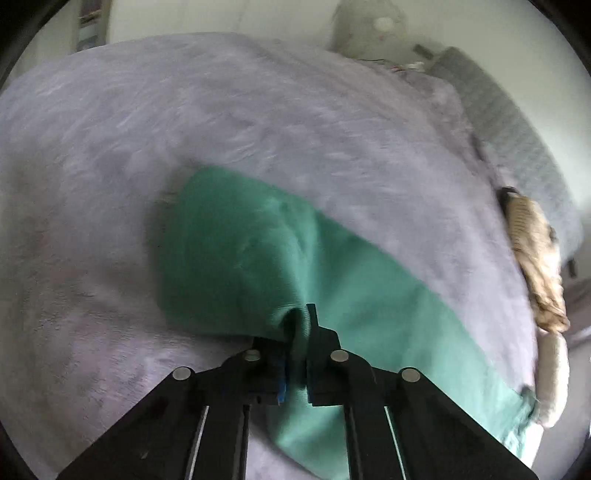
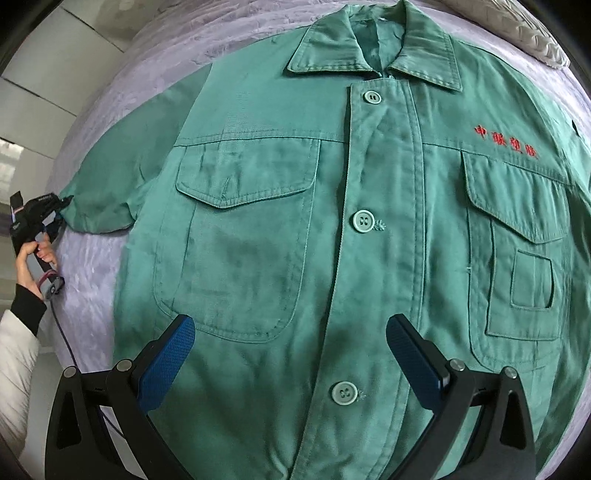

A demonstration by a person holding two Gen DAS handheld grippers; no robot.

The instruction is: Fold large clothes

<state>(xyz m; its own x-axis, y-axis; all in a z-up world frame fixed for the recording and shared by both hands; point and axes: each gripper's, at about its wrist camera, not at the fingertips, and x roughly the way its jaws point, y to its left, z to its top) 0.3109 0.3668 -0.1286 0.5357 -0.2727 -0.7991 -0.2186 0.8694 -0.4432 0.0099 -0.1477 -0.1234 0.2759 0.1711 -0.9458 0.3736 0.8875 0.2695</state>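
The green shirt (image 2: 314, 229) lies flat on a lilac bed cover (image 1: 258, 110). My left gripper (image 1: 297, 332) pinches its sleeve (image 1: 229, 251); my right gripper (image 2: 291, 354) hangs open above it.

A pale lilac plush blanket (image 1: 258, 122) covers the broad soft surface that fills both views, its nap brushed into uneven streaks. In the left wrist view a white wall (image 1: 221, 18) rises behind it, with what may be a narrow shelf unit (image 1: 90, 22) at the far left, too blurred to be sure. A grey plush toy (image 1: 369, 26) sits at the far edge, and a grey quilted cushion (image 1: 509, 122) lies along the right side beside a beige knitted item (image 1: 532, 251). In the right wrist view, pale wall panels (image 2: 48, 70) stand at the left and a white quilted pillow (image 2: 532, 33) sits in the upper right corner. The light is soft and even.
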